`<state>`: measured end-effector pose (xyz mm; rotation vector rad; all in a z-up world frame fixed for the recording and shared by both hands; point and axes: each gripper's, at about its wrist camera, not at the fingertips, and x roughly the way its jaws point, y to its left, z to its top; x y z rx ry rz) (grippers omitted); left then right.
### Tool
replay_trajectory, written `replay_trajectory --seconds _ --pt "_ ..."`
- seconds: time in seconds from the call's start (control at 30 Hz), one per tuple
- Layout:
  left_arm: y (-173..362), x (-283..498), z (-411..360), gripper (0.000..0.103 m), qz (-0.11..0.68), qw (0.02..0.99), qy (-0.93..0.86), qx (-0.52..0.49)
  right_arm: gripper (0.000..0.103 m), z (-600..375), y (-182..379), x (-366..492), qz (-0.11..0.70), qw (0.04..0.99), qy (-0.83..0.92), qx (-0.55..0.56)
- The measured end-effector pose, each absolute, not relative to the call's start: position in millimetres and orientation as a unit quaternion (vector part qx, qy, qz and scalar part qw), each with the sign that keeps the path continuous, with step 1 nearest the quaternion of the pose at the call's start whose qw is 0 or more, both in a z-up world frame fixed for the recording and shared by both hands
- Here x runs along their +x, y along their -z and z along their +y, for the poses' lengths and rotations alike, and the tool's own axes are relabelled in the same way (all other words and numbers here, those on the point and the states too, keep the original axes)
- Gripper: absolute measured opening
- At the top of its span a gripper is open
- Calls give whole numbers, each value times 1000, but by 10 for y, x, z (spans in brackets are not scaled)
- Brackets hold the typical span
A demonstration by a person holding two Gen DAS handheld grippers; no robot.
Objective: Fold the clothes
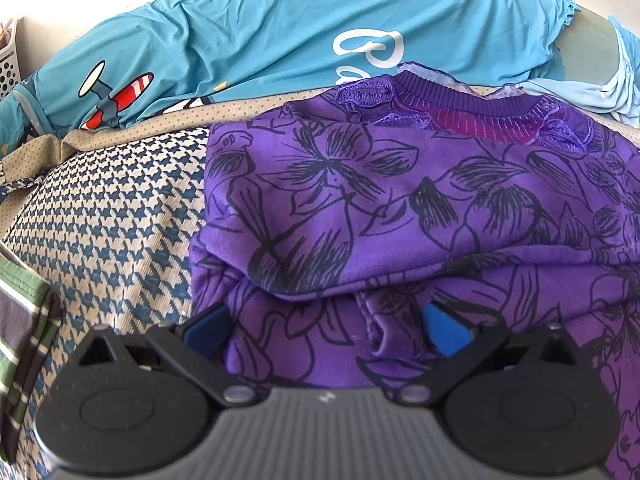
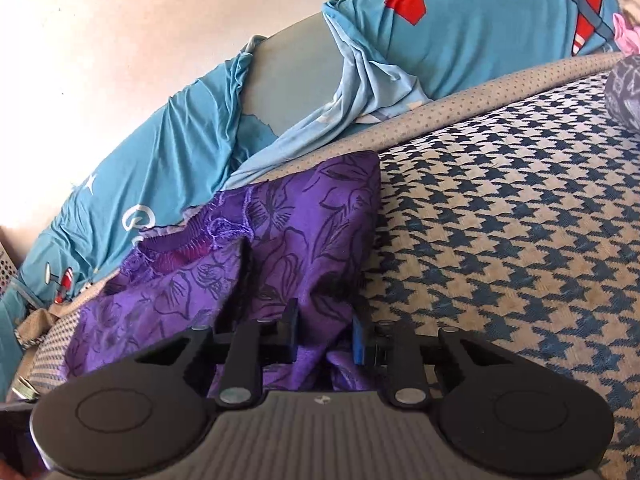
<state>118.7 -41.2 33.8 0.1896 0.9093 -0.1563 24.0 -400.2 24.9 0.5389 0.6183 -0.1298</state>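
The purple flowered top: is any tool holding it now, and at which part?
The right tool has a bunched fold of the purple flowered top between its fingers, at the garment's right side edge. The left tool is open over the near fabric, gripping nothing.

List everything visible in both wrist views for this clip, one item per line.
Top: one, purple with black flower print, lying partly folded on the cover.
Cover: one, blue and beige houndstooth, under the top.
Bedding: one, teal with cartoon prints, bunched behind the top.
Striped cloth: one, green, grey and white, left edge.
Basket: one, white, perforated, far left.
Dark patterned cloth: one, grey, right edge.
Left tool: open, fingers spread over the top's near edge.
Right tool: purple fabric between its fingers.
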Motion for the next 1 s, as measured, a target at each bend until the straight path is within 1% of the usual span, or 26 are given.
replay_trajectory --seconds 0.17,0.23,0.3,0.4,0.7,1.0 --pt "-334 1190 -415 103 439 891 75 91 32 -3963 -181 263 301 917 80 249" --pt "-336 1189 -416 103 440 890 75 91 32 -3927 -189 264 301 920 83 238" --pt "-340 1186 -419 103 440 890 76 93 28 -3896 -208 270 302 922 90 227" --pt "-348 1172 -423 103 439 890 77 99 24 -3876 -245 270 300 922 93 228" --pt "-399 1133 -372 103 435 890 80 107 22 -3579 -533 334 271 933 53 229" --pt "-500 1133 -185 103 432 895 71 86 22 -3234 -703 458 248 938 9 242"
